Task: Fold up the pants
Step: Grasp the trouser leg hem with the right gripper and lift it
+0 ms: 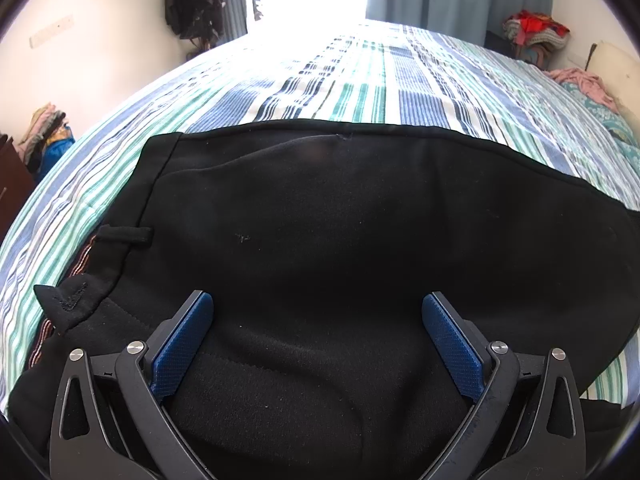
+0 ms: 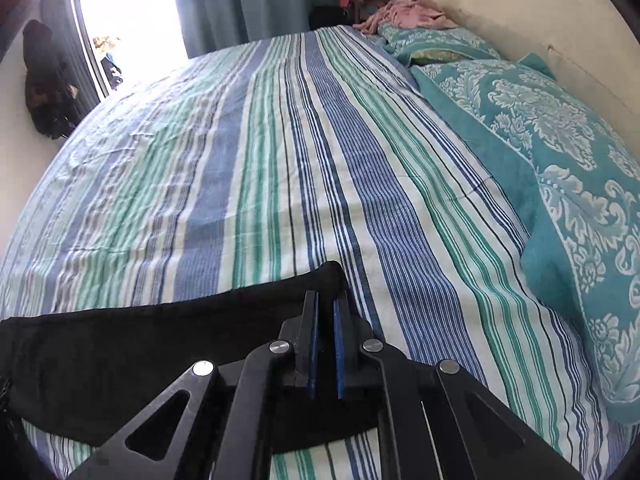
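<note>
Striped bedsheet (image 2: 280, 168): black pants (image 1: 340, 220) spread flat. Left gripper (image 1: 317, 312) spread wide above the fabric, holding nothing. Right gripper (image 2: 324, 312) nearly closed over the pants' corner; grip uncertain.

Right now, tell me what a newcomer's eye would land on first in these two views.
The black pants fill the near half of the left wrist view, spread over the striped bedsheet, with the left gripper wide open above them. In the right wrist view, the right gripper is nearly closed at the pants' far corner. Teal patterned pillows line the wall on the right.
</note>
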`<state>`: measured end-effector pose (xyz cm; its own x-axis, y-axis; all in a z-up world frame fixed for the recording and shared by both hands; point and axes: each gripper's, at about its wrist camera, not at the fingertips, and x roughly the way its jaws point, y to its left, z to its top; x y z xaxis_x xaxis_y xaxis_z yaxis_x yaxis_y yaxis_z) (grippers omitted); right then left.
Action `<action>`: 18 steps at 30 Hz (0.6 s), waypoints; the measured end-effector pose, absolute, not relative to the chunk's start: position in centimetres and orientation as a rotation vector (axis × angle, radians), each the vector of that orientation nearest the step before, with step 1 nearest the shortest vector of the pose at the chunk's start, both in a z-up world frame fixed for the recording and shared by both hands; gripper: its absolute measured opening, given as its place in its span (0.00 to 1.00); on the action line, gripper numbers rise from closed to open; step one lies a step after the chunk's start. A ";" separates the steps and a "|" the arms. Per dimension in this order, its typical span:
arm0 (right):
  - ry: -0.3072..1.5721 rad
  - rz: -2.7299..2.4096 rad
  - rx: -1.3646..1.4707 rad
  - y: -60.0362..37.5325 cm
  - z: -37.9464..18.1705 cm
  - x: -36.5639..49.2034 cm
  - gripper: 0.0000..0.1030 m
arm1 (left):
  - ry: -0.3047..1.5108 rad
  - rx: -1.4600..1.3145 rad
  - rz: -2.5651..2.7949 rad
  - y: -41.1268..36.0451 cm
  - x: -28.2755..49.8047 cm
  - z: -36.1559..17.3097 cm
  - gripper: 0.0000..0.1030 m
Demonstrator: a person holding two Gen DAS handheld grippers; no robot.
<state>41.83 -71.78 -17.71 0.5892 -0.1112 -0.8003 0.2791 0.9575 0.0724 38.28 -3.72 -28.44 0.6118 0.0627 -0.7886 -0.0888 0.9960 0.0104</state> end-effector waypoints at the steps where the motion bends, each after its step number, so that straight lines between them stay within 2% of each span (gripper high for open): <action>1: 0.882 -0.217 0.208 -71.2 -16.8 39.0 0.05 | 0.910 -0.029 0.089 -3.7 38.3 -28.4 0.99; 4: 0.855 -0.243 0.283 -70.1 -16.9 30.6 0.05 | 0.914 -0.024 0.092 -3.9 38.4 -28.4 0.99; 9: 1.041 -0.471 0.363 -70.7 -24.2 20.6 0.04 | 0.931 -0.008 0.105 -4.1 38.6 -28.2 0.99; 11: 1.002 -0.471 0.447 -71.6 -24.3 18.6 0.06 | 0.950 -0.003 0.115 -4.2 38.9 -28.0 1.00; 12: 1.003 -0.496 0.424 -71.6 -23.6 17.9 0.18 | 0.965 -0.007 0.117 -4.2 39.0 -27.9 1.00; 13: 0.990 -0.508 0.404 -71.5 -22.6 17.3 0.36 | 0.985 -0.010 0.116 -4.1 39.2 -27.7 1.00; 14: 0.955 -0.490 0.417 -71.3 -21.5 16.4 0.43 | 1.015 -0.013 0.110 -4.0 39.3 -27.4 0.99; 15: 0.917 -0.470 0.442 -71.1 -20.4 15.5 0.55 | 1.048 -0.022 0.096 -3.9 39.2 -27.0 0.99; 16: 0.890 -0.451 0.467 -70.8 -19.5 14.9 0.60 | 1.055 -0.046 0.086 -3.7 38.7 -26.3 0.99; 18: 0.840 -0.368 0.565 -70.2 -18.4 14.7 0.60 | 1.000 -0.108 0.035 -3.5 36.0 -24.6 0.99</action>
<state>14.72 -70.16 -18.37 0.6183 -0.0857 -0.7812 0.5161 0.7939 0.3214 36.03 -3.54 -24.57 0.5405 -0.0197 -0.8411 -0.0792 0.9941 -0.0742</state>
